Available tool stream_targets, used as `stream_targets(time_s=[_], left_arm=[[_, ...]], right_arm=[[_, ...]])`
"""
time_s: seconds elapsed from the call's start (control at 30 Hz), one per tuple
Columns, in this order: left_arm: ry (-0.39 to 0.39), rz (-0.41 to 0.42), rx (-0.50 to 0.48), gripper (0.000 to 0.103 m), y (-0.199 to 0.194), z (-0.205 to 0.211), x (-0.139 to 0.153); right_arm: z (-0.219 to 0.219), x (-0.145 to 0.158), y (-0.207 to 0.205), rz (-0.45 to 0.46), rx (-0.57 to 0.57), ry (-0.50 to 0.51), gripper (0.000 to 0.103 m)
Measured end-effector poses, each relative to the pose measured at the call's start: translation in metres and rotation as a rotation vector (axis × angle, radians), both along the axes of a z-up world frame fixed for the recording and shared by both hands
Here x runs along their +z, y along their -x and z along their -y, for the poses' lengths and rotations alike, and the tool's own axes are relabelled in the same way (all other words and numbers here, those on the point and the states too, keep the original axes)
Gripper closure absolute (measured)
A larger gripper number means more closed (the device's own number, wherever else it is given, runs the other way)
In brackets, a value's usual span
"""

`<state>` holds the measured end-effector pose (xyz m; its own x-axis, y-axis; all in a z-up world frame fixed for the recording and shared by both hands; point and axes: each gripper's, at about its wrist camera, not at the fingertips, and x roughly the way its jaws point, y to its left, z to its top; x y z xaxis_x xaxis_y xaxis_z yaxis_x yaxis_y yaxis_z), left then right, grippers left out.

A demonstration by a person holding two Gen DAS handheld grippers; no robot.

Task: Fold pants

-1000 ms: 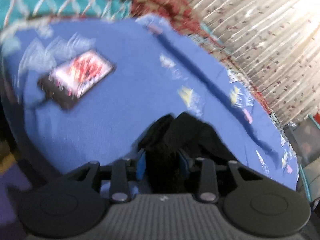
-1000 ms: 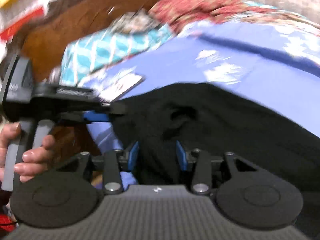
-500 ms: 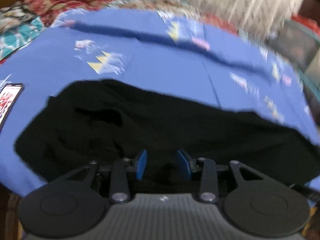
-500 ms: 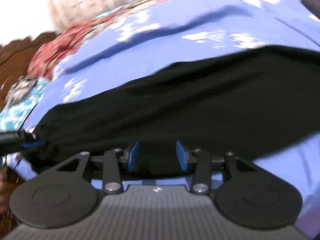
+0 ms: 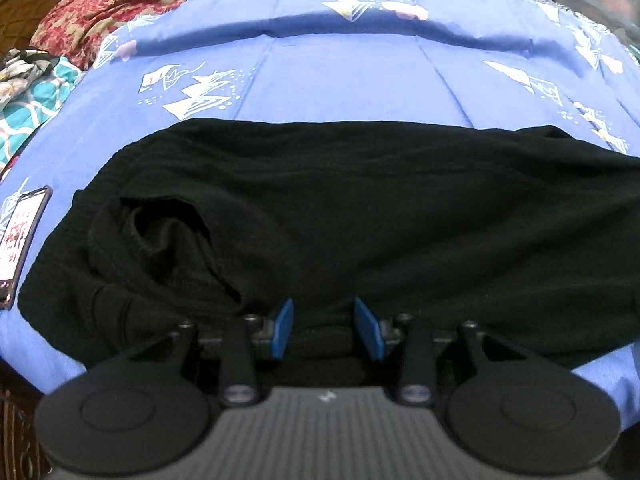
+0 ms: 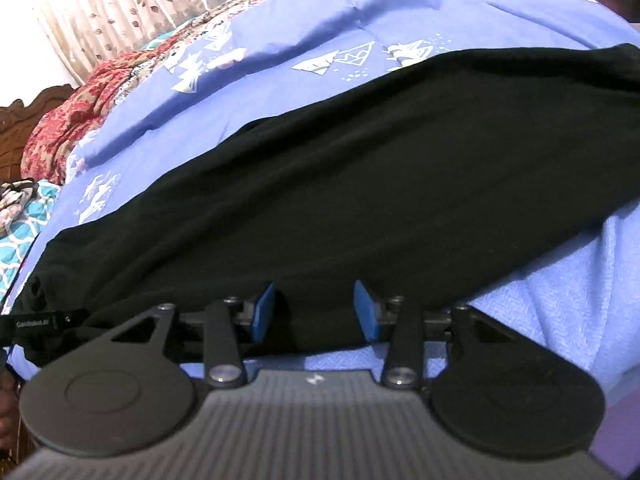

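Note:
Black pants [image 5: 360,216] lie lengthwise across a blue patterned bedsheet [image 5: 340,72], the waist end rumpled at the left. My left gripper [image 5: 323,322] is open at the near edge of the pants, its blue pads [image 5: 282,326] apart with black fabric between them. In the right wrist view the pants [image 6: 360,168] run from lower left to upper right. My right gripper [image 6: 314,306] is open at their near edge, with cloth between the pads. The other gripper's tip [image 6: 36,322] shows at the far left.
A phone [image 5: 22,240] lies on the sheet at the left, next to the waist end. A red patterned blanket [image 5: 104,4] and a teal pillow [image 5: 32,96] lie at the head of the bed. A carved wooden headboard [image 6: 16,128] and a curtain [image 6: 160,4] stand behind.
Both grippers swung from the bunched waist end to face the pants laid out flat across the bed. The motion blur has settled. Both stay open at the near edge.

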<state>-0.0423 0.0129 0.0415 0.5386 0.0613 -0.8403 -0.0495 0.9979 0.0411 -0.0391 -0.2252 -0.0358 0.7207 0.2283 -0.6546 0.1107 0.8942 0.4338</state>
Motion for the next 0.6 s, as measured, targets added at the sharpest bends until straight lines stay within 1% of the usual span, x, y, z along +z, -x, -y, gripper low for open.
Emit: stream_targets(time_s=[0.07,0.17,0.23,0.33,0.43,0.5,0.6], left_arm=[[-0.022,-0.006,0.004,0.067,0.0,0.004,0.001],[-0.045,-0.012,0.01,0.067,-0.001,0.009,0.002],[-0.053,-0.017,0.013,0.066,-0.002,0.01,0.001],[-0.069,-0.023,0.018,0.066,-0.004,0.014,0.002],[-0.078,-0.028,0.031,0.065,-0.004,0.019,0.007],[-0.05,-0.012,0.028,0.062,-0.004,0.023,0.016],[0.027,0.023,-0.02,0.062,-0.003,0.034,0.029]], right_arm=[[0.003,-0.001,0.001,0.009,0.004,-0.016,0.055],[0.016,-0.001,0.003,0.021,0.006,-0.075,0.055],[0.029,0.002,0.012,0.054,-0.01,-0.108,0.055],[0.055,0.012,0.027,0.111,-0.072,-0.107,0.055],[0.093,0.016,0.042,0.139,-0.167,-0.12,0.054],[0.12,0.016,0.056,0.156,-0.247,-0.134,0.054],[0.164,0.014,0.076,0.191,-0.372,-0.187,0.054]])
